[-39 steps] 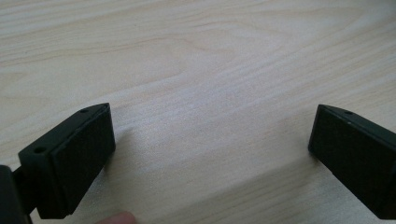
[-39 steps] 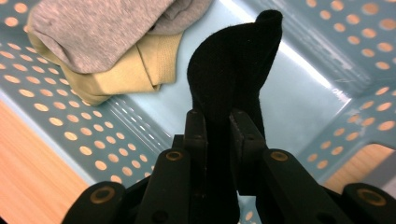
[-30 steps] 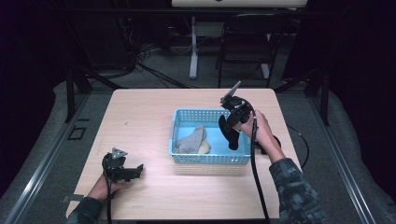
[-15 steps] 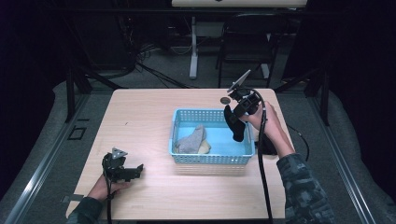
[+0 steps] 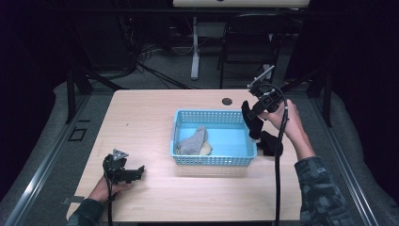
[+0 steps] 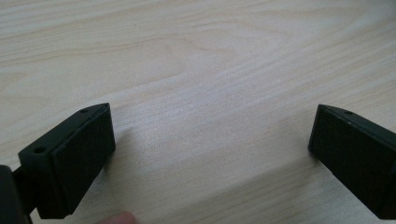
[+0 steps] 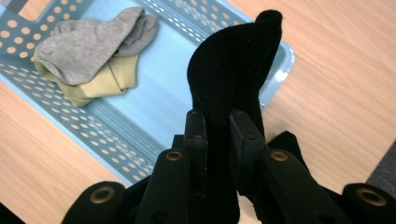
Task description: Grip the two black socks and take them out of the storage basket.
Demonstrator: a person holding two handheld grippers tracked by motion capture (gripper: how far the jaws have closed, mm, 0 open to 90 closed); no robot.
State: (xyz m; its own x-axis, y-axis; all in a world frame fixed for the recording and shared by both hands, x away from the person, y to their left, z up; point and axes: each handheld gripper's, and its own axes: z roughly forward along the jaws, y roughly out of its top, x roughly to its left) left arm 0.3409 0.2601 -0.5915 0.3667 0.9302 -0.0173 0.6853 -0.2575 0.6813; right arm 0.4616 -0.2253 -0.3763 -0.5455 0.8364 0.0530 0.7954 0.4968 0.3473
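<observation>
While our right hand-held gripper (image 7: 217, 126) stays clenched on the black sock (image 7: 236, 60) over the blue basket's (image 5: 214, 160) right rim, we hold firm and lift clear of the wall. Left hand-held gripper (image 5: 126, 172) rests released on the worktop (image 5: 150, 122).

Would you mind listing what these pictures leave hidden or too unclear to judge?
- Yellow sock, right gripper view: mostly covered by the grey sock; its full shape is hidden.
- Black sock, right gripper view: its lower part is hidden by the right gripper clamping it.
- Dark thing on the table, high view: partly behind the cable; too dark to identify.
- Left gripper, left gripper view: jaw bases cut off by the frame edges.
</observation>
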